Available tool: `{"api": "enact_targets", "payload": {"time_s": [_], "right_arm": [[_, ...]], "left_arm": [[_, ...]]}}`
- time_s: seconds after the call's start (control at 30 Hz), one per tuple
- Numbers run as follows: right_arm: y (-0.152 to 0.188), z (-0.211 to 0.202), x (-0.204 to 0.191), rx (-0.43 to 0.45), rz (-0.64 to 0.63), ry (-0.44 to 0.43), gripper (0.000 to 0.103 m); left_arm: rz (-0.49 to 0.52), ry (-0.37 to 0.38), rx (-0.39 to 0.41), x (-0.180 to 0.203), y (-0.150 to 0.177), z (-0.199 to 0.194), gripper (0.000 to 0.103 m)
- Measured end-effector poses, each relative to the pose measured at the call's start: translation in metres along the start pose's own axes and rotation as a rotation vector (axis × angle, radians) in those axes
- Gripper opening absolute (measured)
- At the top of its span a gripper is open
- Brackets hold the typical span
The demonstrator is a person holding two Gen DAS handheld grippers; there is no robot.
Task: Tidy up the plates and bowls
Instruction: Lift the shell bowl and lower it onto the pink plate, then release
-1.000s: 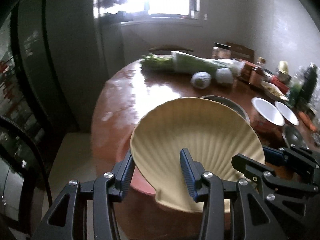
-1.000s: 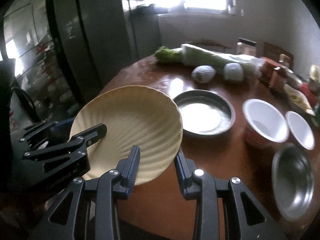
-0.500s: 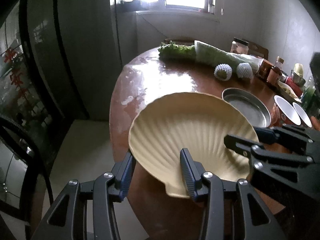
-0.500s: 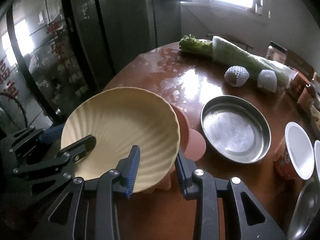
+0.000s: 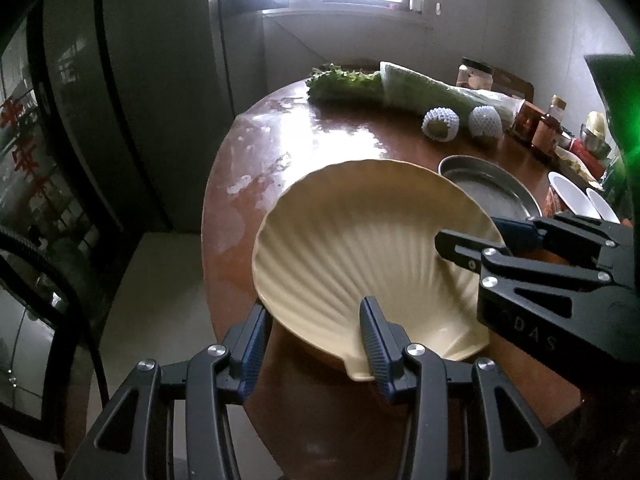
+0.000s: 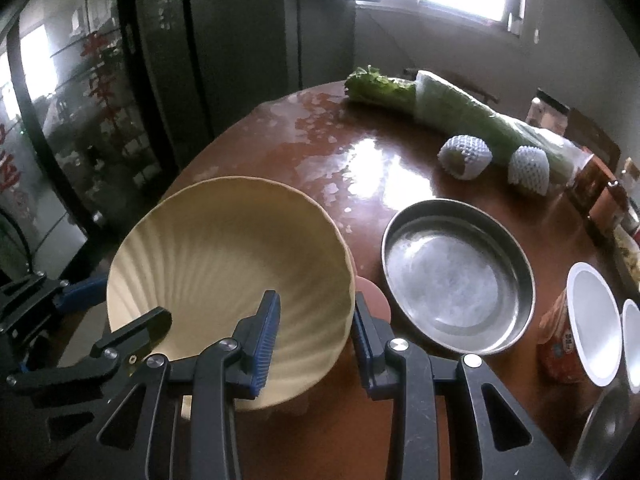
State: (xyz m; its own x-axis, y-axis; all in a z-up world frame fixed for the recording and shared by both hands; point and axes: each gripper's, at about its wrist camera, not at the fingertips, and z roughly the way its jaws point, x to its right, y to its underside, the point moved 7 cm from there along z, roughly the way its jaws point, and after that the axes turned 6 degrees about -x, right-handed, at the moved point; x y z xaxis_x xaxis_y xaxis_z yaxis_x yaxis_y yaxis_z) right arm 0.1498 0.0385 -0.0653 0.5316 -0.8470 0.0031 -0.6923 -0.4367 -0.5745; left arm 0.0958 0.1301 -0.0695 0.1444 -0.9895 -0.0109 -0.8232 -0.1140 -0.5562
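Observation:
Both grippers hold a cream shell-shaped plate (image 5: 360, 240) (image 6: 224, 264) low over the near left part of the brown round table (image 6: 360, 168). My left gripper (image 5: 312, 340) is shut on its near rim, one finger under and one on top. On the plate's right rim my right gripper (image 6: 314, 336) is shut the same way. Each shows in the other's view: the right gripper (image 5: 472, 232), the left gripper (image 6: 116, 312). A pink plate (image 6: 372, 296) peeks out from under the shell plate's right side; whether they touch I cannot tell.
A round steel pan (image 6: 456, 276) lies just right of the plates. Two white-lined cups (image 6: 588, 312) and a steel bowl (image 6: 600, 432) stand further right. At the back lie a long cabbage (image 6: 460, 108), two foam-netted fruits (image 6: 464, 156) and jars (image 5: 536, 120). The table's edge drops off at the left.
Both grippers carried the shell plate leftward and down, away from the steel pan. The pink plate came into view beneath it.

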Motion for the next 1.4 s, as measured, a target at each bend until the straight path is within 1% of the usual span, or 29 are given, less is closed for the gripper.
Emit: {"api": "enact_targets", "payload": {"time_s": [0.2,0.3,0.47,0.73,0.93,1.03,1.33,1.4], "right_arm": [[-0.005,0.003,-0.001,0.014,-0.006,0.016,0.037],[-0.007,0.005,0.000,0.015,0.000,0.013,0.038],[-0.009,0.005,0.001,0.015,0.004,0.005,0.038],[-0.009,-0.004,0.001,0.038,0.013,0.005,0.040],[-0.006,-0.021,0.003,0.080,0.024,0.026,0.045],[-0.006,-0.030,0.004,0.099,0.028,0.038,0.047],[-0.004,-0.064,0.011,0.177,0.045,0.089,0.052],[-0.004,-0.071,0.013,0.188,0.046,0.087,0.052]], "left_arm": [[-0.012,-0.006,0.006,-0.006,-0.001,-0.002,0.046],[-0.011,-0.010,0.000,-0.008,0.000,-0.001,0.046],[-0.014,-0.008,0.011,-0.011,-0.001,-0.004,0.046],[-0.020,-0.024,0.025,-0.015,-0.002,-0.011,0.047],[-0.033,-0.030,0.044,-0.018,-0.004,-0.018,0.049],[-0.030,-0.041,0.062,-0.018,-0.006,-0.023,0.050],[-0.030,-0.045,0.108,-0.011,-0.012,-0.047,0.051],[-0.025,-0.044,0.118,-0.007,-0.012,-0.052,0.051]]}}
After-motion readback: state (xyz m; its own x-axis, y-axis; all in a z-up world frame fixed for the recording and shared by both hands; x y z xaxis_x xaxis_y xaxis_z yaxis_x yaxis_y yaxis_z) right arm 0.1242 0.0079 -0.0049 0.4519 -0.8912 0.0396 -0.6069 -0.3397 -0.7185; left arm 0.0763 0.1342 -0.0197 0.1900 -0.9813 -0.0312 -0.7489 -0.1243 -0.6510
